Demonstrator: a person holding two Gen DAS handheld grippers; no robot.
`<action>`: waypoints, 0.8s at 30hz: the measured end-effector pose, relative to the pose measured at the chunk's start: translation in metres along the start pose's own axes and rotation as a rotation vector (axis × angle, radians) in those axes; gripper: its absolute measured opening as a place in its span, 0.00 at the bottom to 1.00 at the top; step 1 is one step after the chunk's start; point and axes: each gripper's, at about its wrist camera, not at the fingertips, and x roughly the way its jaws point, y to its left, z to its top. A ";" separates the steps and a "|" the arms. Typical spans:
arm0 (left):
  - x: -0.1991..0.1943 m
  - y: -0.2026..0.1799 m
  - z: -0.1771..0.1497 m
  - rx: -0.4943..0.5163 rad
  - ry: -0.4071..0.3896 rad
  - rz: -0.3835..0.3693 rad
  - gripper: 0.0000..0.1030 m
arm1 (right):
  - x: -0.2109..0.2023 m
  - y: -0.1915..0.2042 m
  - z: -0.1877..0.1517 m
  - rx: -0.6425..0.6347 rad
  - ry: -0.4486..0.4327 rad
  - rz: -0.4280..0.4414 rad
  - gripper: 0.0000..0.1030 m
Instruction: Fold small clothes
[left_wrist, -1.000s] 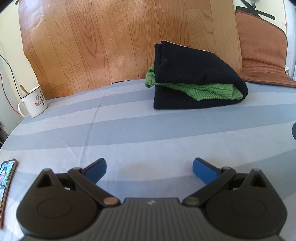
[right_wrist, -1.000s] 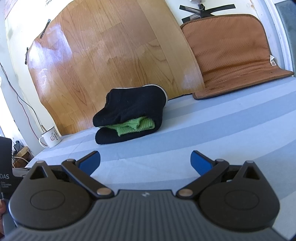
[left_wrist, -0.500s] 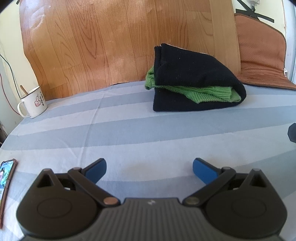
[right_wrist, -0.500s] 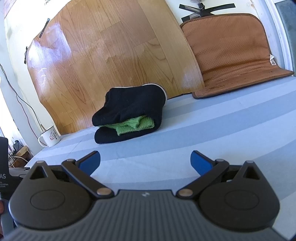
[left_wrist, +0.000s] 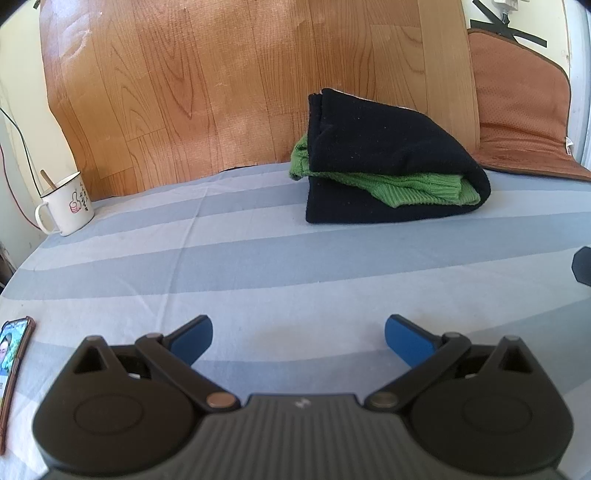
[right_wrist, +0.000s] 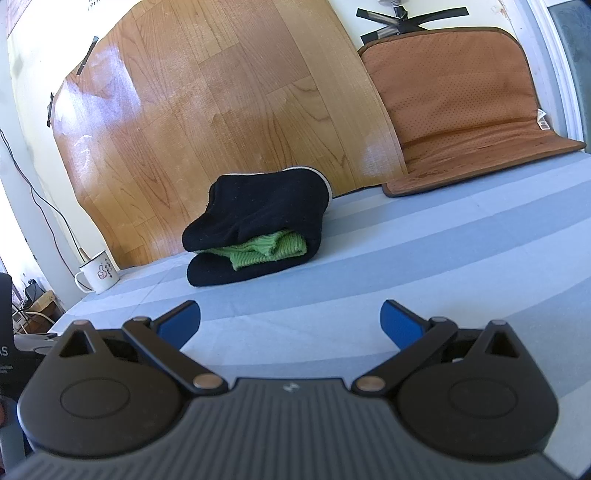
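A folded black garment (left_wrist: 384, 147) with a green knitted layer (left_wrist: 417, 188) inside lies at the back of the blue-striped cloth surface (left_wrist: 258, 266), against the wooden board. It also shows in the right wrist view (right_wrist: 266, 210) with the green layer (right_wrist: 273, 247) peeking out. My left gripper (left_wrist: 298, 338) is open and empty, low over the cloth, well in front of the garment. My right gripper (right_wrist: 290, 319) is open and empty, also well short of it.
A white enamel mug (left_wrist: 66, 206) with a stick stands at the back left; it also shows in the right wrist view (right_wrist: 98, 276). A phone (left_wrist: 13, 354) lies at the left edge. A brown seat pad (right_wrist: 458, 122) leans at the back right. A wooden board (left_wrist: 240, 81) backs the surface.
Both grippers stay open and nearly still. The views shift only slightly; the garment has not moved.
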 end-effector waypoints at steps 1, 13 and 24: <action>0.000 0.000 0.000 0.000 0.000 0.000 1.00 | 0.000 0.000 0.000 0.000 0.000 0.000 1.00; 0.002 0.002 0.000 -0.005 0.012 0.002 1.00 | 0.000 0.000 0.000 0.000 0.001 0.001 1.00; 0.003 0.004 0.000 -0.009 0.018 0.004 1.00 | 0.000 0.000 0.000 -0.001 0.001 0.002 1.00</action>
